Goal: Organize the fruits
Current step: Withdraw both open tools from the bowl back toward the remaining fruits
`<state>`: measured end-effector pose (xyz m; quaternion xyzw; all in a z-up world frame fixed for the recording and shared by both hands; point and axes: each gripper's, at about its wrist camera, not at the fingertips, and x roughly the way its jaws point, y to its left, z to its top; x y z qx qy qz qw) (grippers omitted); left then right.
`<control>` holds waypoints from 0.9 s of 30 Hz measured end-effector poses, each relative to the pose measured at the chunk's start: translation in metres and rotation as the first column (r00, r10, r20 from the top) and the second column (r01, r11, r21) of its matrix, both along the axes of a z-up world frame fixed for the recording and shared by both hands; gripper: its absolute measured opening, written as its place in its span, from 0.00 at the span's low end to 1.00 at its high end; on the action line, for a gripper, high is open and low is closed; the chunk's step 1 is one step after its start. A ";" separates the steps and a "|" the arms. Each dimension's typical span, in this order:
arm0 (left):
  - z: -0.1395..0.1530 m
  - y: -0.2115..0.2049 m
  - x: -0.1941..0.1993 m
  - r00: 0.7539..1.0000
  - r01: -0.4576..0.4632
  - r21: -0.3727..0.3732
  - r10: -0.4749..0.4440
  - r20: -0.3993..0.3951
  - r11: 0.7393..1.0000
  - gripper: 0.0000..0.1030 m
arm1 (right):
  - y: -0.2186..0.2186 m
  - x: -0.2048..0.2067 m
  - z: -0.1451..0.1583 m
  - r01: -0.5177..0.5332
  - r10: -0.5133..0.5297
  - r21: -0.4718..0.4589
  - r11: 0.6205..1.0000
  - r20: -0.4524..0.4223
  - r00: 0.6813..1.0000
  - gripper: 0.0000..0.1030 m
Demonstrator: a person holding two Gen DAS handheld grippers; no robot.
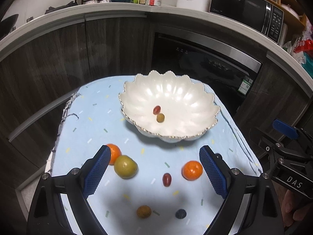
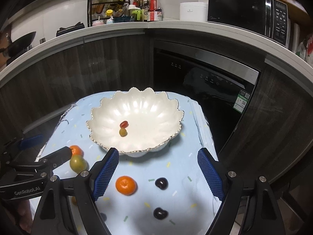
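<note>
In my left wrist view the white scalloped bowl sits at the centre of the frame on the pale blue cloth, with a red grape tomato and a yellowish one touching each other inside it. Below the bowl, loose on the cloth, I see an orange right of centre, a red grape just left of it, a green fruit touching a second orange at lower left, and a brownish fruit and a dark berry near the bottom edge. My left gripper hangs over these with its fingers spread wide, holding nothing. In the right wrist view my right gripper is likewise spread and empty, above two dark cherries at lower centre
</note>
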<state>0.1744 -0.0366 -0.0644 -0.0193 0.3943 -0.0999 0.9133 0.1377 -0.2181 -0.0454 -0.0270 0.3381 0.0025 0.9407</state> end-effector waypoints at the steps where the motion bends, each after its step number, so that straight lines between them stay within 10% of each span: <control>1: -0.002 0.000 -0.002 1.000 0.003 0.000 -0.003 -0.004 1.000 0.90 | 0.000 -0.003 -0.002 0.002 -0.002 0.001 1.000 0.001 1.000 0.81; 27: -0.058 -0.021 -0.049 0.997 0.072 0.015 -0.072 -0.005 0.997 0.90 | -0.014 -0.034 -0.055 0.012 -0.012 0.013 1.000 -0.051 0.999 0.81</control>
